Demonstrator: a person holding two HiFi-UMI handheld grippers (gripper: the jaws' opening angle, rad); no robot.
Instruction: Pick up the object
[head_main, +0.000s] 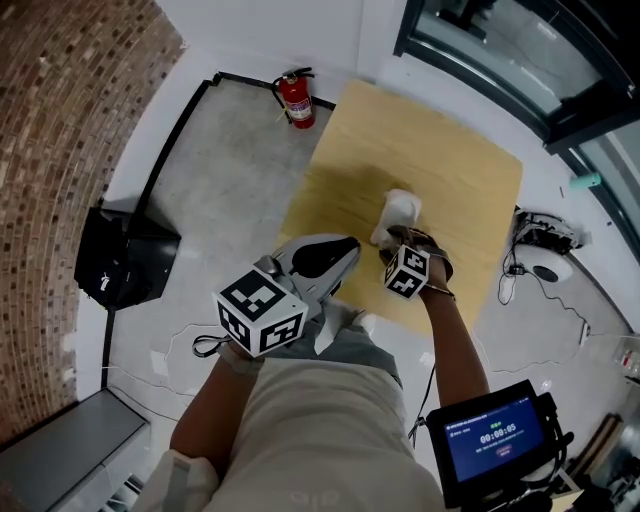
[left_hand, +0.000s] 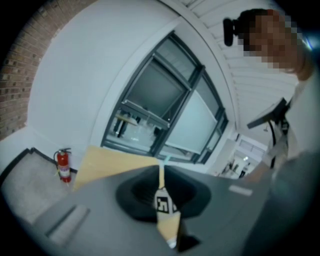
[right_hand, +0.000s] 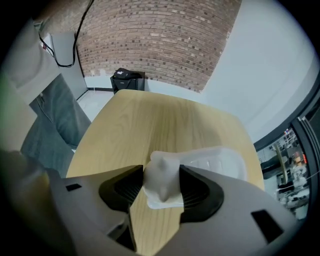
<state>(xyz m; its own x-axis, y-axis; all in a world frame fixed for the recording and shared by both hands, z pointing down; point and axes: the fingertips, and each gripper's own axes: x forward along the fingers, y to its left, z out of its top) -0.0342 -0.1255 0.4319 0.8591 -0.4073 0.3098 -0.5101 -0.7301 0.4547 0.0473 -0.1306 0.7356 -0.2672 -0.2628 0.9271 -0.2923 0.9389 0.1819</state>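
Head view: overhead, steeply down onto the pale wooden tabletop (head_main: 440, 170). Left gripper view: tilted up toward the dark-framed window (left_hand: 160, 100), sharing the red fire extinguisher (head_main: 296, 100) (left_hand: 63, 166). Right gripper view: close above that tabletop, facing the red-brown brick wall (right_hand: 160, 40).

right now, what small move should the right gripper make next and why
Probably lift straight up. The right gripper has both jaws pressed on the narrow end of the white plastic object, which seems to lie on the wooden table.
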